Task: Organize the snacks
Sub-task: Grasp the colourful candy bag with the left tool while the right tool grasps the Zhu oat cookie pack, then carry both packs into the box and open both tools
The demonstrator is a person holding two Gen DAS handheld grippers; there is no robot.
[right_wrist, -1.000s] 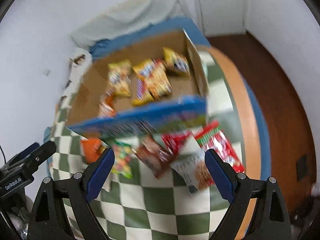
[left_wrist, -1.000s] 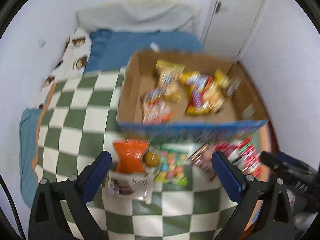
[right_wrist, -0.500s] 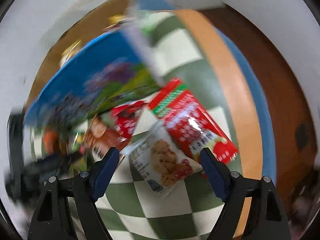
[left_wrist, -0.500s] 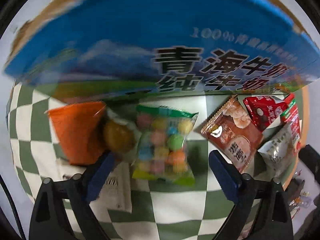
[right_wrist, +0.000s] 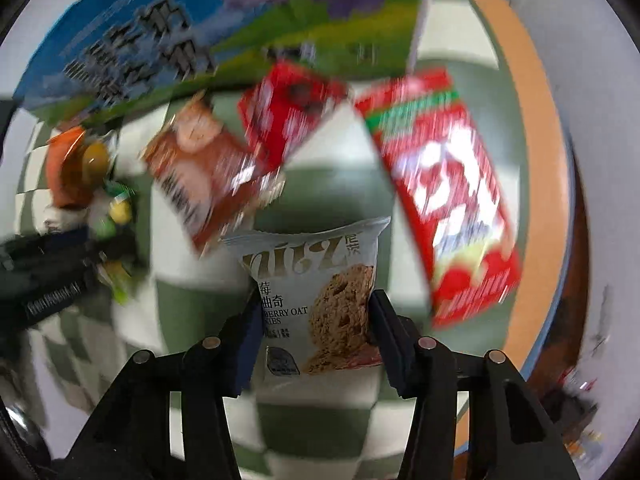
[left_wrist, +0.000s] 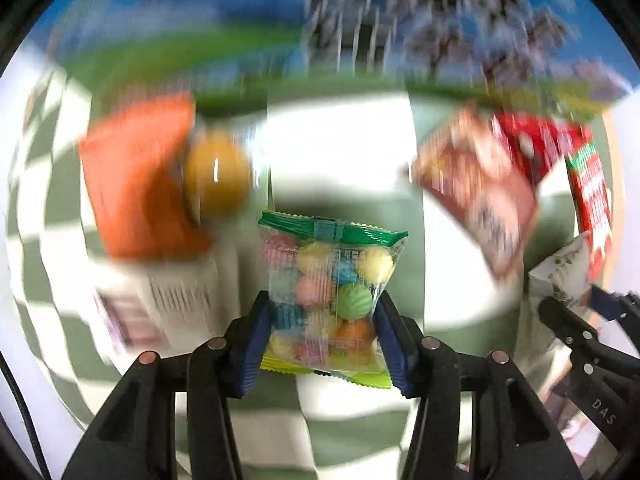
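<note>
1. The candy bag (left_wrist: 330, 300) sits clenched between the left gripper (left_wrist: 326, 336) fingers; half a second ago those jaws stood wide apart around it.
2. The oat cookie packet (right_wrist: 316, 300) is likewise pinched by the right gripper (right_wrist: 314, 332).
3. Both grasps look secured, so lifting toward the blue box (right_wrist: 168, 36) at the far side seems next.
4. Other snacks lie on the checkered cloth (right_wrist: 192, 304) near the box.

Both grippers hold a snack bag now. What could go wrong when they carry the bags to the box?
1. The left gripper pinches only the lower part of the candy bag; thin film could slip or the candies be squeezed.
2. The right gripper grips the oat cookie packet across the cookie, which might crack.
3. The box wall stands close ahead, and both views are blurred by fast motion, so a bag might catch on it.
</note>
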